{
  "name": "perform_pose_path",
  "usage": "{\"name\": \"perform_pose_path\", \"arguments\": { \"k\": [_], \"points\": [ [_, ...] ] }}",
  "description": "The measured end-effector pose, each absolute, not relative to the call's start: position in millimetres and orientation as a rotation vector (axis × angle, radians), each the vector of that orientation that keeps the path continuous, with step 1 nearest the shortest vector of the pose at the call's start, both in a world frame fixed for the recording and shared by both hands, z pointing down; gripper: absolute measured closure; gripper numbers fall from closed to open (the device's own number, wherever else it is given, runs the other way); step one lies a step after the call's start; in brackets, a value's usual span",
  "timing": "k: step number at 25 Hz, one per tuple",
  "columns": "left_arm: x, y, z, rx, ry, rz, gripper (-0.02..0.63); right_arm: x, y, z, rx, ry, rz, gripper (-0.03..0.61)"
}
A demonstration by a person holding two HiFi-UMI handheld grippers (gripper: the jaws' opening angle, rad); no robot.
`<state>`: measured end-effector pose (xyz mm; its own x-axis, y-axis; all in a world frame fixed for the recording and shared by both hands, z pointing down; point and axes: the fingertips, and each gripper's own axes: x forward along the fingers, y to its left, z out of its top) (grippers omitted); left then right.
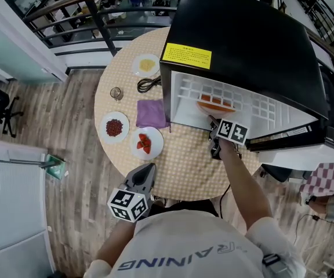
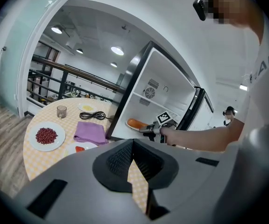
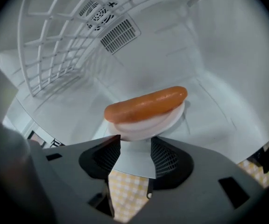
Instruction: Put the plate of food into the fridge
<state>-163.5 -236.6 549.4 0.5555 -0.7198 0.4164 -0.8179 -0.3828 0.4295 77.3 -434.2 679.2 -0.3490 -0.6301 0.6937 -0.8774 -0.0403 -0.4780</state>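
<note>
A white plate (image 1: pixel 216 104) carrying an orange sausage (image 3: pixel 146 101) rests on the floor of the open black mini fridge (image 1: pixel 242 33), just inside its mouth. My right gripper (image 1: pixel 212 123) is at the fridge opening with its jaws open. In the right gripper view the plate (image 3: pixel 148 122) lies just beyond the right gripper (image 3: pixel 135 146), whose pads stand apart and do not press on the plate. My left gripper (image 1: pixel 146 169) hovers over the table's near edge, shut and empty. The left gripper view shows the left gripper (image 2: pixel 133 143) facing the plate (image 2: pixel 137 123) in the fridge.
On the round checked table (image 1: pixel 184 161) sit a plate of red beans (image 1: pixel 114 127), a plate with red pieces (image 1: pixel 145 143), a purple cloth (image 1: pixel 151 113), a black cable (image 1: pixel 148 84), a plate of yellow food (image 1: pixel 146 65) and a small glass (image 1: pixel 116 92). The fridge door (image 1: pixel 294 135) stands open at the right.
</note>
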Motion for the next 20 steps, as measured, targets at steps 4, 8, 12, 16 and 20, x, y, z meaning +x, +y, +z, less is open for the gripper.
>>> {"name": "perform_pose_path", "arguments": {
  "k": [4, 8, 12, 16, 20],
  "points": [
    [-161, -234, 551, 2.192, -1.216, 0.213, 0.606, 77, -430, 682, 1.522, -1.957, 1.181, 0.382],
    [-159, -234, 551, 2.196, -1.21, 0.212, 0.606, 80, -425, 683, 1.529, -1.926, 1.172, 0.384],
    [-160, -235, 550, 2.197, -1.209, 0.207, 0.606, 89, -419, 680, 1.559, -1.891, 1.189, 0.486],
    [-159, -237, 547, 2.202, -1.213, 0.193, 0.606, 91, -416, 665, 1.598, -1.957, 1.208, 0.536],
    [-155, -240, 541, 2.228, -1.212, 0.181, 0.606, 86, -407, 638, 1.612, -2.125, 1.181, 0.557]
  ]
}}
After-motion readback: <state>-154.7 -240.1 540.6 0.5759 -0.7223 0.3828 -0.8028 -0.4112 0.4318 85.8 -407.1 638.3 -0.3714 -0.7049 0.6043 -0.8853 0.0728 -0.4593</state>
